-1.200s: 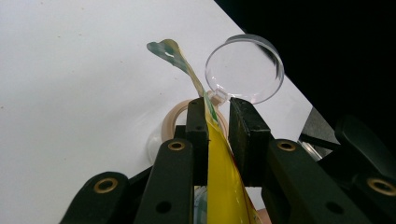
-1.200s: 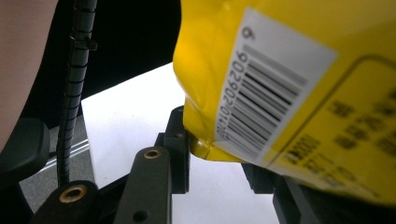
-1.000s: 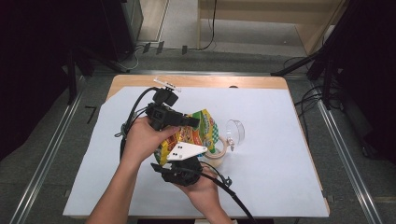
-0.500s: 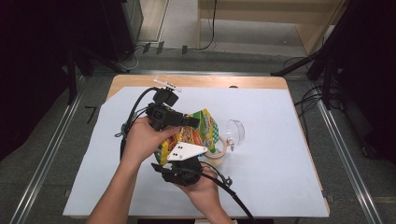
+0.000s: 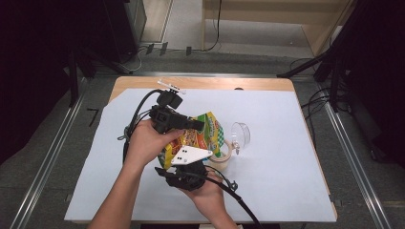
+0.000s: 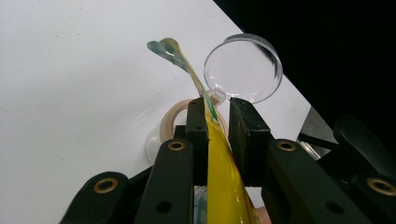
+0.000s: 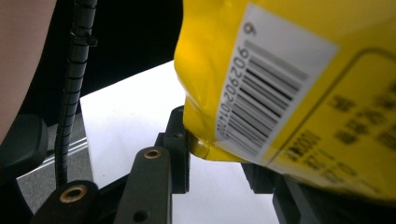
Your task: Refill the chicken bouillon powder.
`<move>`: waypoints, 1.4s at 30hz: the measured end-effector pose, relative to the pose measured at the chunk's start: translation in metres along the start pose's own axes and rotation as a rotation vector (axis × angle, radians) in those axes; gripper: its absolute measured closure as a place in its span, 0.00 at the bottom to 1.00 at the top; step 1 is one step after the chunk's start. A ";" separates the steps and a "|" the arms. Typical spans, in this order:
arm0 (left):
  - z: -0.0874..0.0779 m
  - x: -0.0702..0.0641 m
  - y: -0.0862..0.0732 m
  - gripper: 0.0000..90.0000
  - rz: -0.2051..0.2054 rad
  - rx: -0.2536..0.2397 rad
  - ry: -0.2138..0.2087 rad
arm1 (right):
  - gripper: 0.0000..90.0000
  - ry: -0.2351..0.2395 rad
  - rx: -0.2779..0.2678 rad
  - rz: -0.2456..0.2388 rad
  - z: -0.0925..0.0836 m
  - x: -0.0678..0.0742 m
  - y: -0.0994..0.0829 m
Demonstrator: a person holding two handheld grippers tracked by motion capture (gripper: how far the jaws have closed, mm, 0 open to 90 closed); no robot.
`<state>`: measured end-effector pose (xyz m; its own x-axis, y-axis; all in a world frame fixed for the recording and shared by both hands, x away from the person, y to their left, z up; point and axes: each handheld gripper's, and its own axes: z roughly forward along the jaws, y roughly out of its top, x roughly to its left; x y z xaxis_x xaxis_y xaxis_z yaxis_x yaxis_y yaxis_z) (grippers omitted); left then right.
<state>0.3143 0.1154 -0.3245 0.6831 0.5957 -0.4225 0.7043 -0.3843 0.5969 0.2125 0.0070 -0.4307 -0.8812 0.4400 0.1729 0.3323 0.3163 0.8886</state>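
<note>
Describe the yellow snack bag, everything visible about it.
The snack bag is glossy yellow film with a colourful printed front and a white barcode label on its back. It is held above the white sheet between both grippers: the left gripper pinches its thin flat edge, the right gripper grips a crumpled corner.

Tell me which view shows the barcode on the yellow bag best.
The right gripper view: the barcode is close and sharp there. The high view shows the bag's colourful front instead; the left gripper view shows its thin edge.

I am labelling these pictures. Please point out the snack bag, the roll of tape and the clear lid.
snack bag (image 5: 206, 129): high view, printed front.
roll of tape (image 6: 169, 122): left gripper view, left rim.
clear lid (image 6: 243, 70): left gripper view, flat face.
</note>
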 end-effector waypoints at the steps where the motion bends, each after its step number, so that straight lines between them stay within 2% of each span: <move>1: 0.000 0.000 0.000 0.87 -0.001 0.001 -0.001 | 0.76 0.001 0.000 0.001 0.000 0.000 0.000; 42: 0.000 -0.002 0.000 0.87 0.003 0.006 0.003 | 0.76 0.004 -0.011 0.005 -0.001 0.001 0.000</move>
<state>0.3132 0.1142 -0.3235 0.6848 0.5964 -0.4188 0.7034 -0.3905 0.5939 0.2112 0.0064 -0.4305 -0.8808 0.4383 0.1791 0.3332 0.3050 0.8922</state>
